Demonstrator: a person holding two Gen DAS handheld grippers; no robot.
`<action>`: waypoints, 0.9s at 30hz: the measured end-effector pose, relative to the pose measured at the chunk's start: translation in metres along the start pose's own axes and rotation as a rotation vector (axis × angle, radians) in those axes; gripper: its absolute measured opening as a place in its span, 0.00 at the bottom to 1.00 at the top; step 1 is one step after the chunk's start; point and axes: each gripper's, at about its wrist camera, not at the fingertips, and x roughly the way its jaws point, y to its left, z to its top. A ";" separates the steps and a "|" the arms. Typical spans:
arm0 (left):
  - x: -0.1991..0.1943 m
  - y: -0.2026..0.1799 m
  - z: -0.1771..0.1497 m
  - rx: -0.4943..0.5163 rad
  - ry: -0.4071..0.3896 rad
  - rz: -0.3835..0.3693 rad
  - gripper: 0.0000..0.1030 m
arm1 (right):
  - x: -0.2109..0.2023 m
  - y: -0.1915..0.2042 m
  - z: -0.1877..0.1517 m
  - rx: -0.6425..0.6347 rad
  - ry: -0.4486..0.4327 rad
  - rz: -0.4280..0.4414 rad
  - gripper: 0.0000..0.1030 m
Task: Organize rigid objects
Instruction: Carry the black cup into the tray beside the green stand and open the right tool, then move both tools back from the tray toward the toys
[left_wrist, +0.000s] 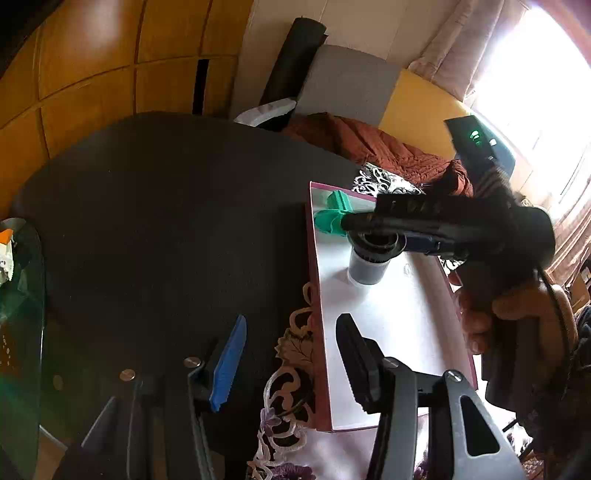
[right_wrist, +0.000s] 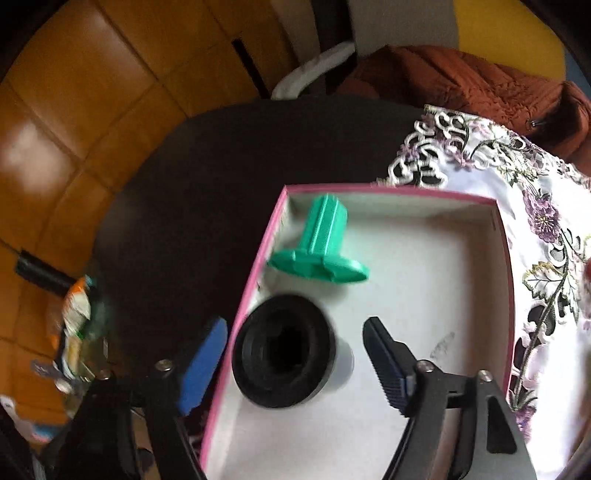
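A pink-rimmed white box (right_wrist: 255, 273) lies on the table. In it are a green plastic part (right_wrist: 321, 243) at the far left corner and a black-topped grey cylinder (right_wrist: 284, 350) standing upright. My right gripper (right_wrist: 295, 362) is open, its fingers wide on either side of the cylinder, above it. In the left wrist view the same box (left_wrist: 314, 295) holds the green part (left_wrist: 334, 216) and the cylinder (left_wrist: 369, 264), with my right gripper (left_wrist: 373, 225) over it. My left gripper (left_wrist: 291, 365) is open and empty over the box's near left edge.
The box sits partly on a floral lace cloth (right_wrist: 535, 221) on a dark round table (left_wrist: 166, 221). A rust-coloured jacket (left_wrist: 369, 144) lies behind. A glass shelf with packets (right_wrist: 77, 325) is at the left. Wooden panels (left_wrist: 92, 81) line the wall.
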 end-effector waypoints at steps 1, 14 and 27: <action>0.000 0.000 0.000 0.002 -0.001 0.000 0.50 | -0.003 -0.002 -0.001 0.012 -0.006 0.008 0.85; -0.003 -0.017 -0.003 0.032 -0.008 -0.015 0.50 | -0.074 -0.042 -0.036 0.055 -0.141 -0.053 0.91; -0.008 -0.049 -0.006 0.118 -0.006 -0.031 0.50 | -0.129 -0.088 -0.070 0.072 -0.241 -0.183 0.91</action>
